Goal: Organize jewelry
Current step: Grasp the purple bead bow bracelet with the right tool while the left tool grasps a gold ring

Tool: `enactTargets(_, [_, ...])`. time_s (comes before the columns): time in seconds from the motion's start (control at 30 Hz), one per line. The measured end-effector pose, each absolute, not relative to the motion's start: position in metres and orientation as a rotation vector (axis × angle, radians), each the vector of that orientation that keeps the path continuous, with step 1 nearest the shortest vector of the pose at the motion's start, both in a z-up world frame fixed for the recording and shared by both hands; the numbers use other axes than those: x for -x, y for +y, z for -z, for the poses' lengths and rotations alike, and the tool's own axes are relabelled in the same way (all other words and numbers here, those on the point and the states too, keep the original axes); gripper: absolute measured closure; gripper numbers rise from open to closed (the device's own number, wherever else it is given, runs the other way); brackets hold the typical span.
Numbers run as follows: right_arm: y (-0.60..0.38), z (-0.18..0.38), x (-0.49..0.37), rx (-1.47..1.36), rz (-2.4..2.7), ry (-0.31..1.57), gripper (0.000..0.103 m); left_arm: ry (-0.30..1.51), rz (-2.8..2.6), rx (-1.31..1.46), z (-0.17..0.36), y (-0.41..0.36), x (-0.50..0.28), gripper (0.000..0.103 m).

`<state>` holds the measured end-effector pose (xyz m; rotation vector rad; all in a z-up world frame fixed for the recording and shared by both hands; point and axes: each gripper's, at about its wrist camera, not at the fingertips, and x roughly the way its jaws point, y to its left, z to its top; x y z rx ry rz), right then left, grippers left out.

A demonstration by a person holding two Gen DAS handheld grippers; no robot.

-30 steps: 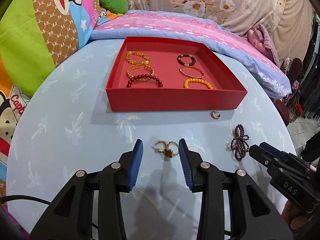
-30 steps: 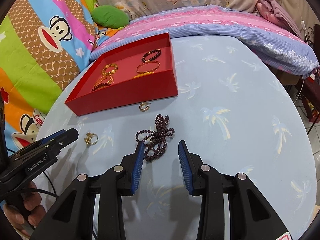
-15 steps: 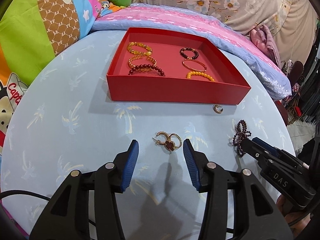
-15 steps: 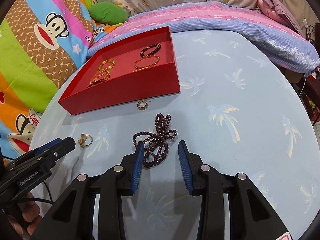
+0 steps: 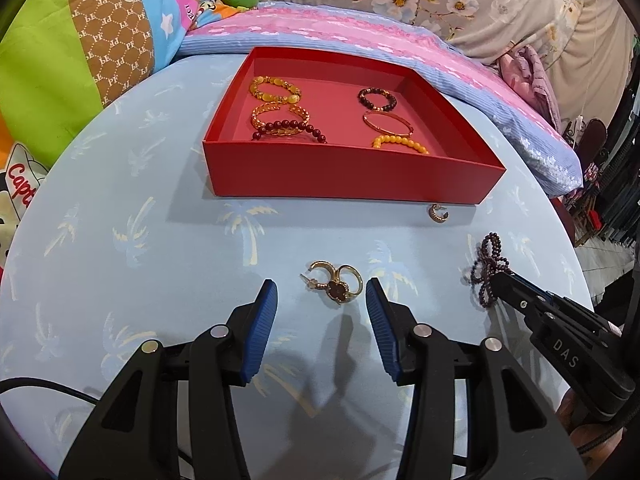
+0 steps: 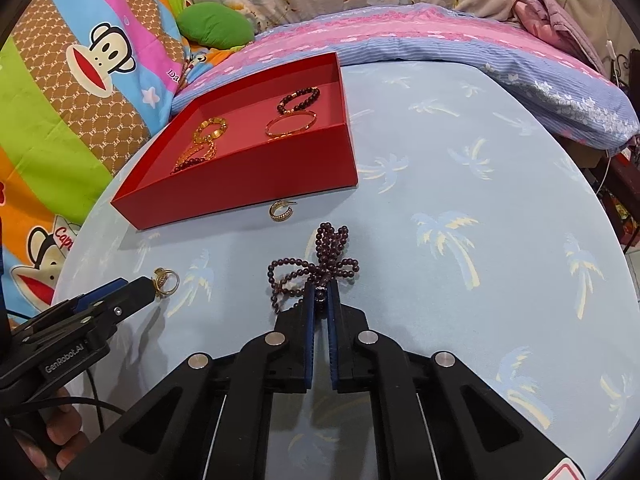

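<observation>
Right gripper point(image 6: 319, 294) pinches a dark bead strand point(image 6: 316, 266) while the left gripper point(image 5: 320, 292) waits with jaws apart over gold rings point(image 5: 338, 282).

Beyond both grippers, the shallow red cardboard tray point(image 5: 348, 178) holds amber, garnet-coloured and yellow bead bracelets plus a thin gold bangle point(image 5: 387, 123). A small gold hoop earring point(image 6: 281, 210) lies just outside the tray's near wall, between it and the looped strand. The ring cluster sits just ahead of the left fingertips, untouched, on the pale blue palm-print cloth point(image 6: 460, 184).
</observation>
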<state>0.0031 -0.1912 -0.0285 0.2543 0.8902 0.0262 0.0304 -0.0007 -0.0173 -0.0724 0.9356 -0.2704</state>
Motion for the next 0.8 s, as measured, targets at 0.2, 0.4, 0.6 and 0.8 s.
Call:
enactTargets(0.2, [-0.192,0.022,0.002,-0.257,-0.029,0.874,0.097,0.941,0.294,0.063,0.021,-0.011,-0.033,0.068])
enactTargets(0.4, [-0.192,0.020,0.003,-0.261,-0.034,0.870,0.097,0.957,0.312,0.064,0.025,-0.014,-0.035,0.088])
enactTargets(0.6, [-0.192,0.020,0.003,-0.267,-0.039,0.870,0.097,0.958,0.332,0.063,0.025,-0.015,-0.035,0.097])
enactTargets(0.8, [-0.192,0.013,0.005,-0.268,-0.044,0.853,0.097,0.952,0.343,0.061,0.020,-0.016,-0.031,0.098])
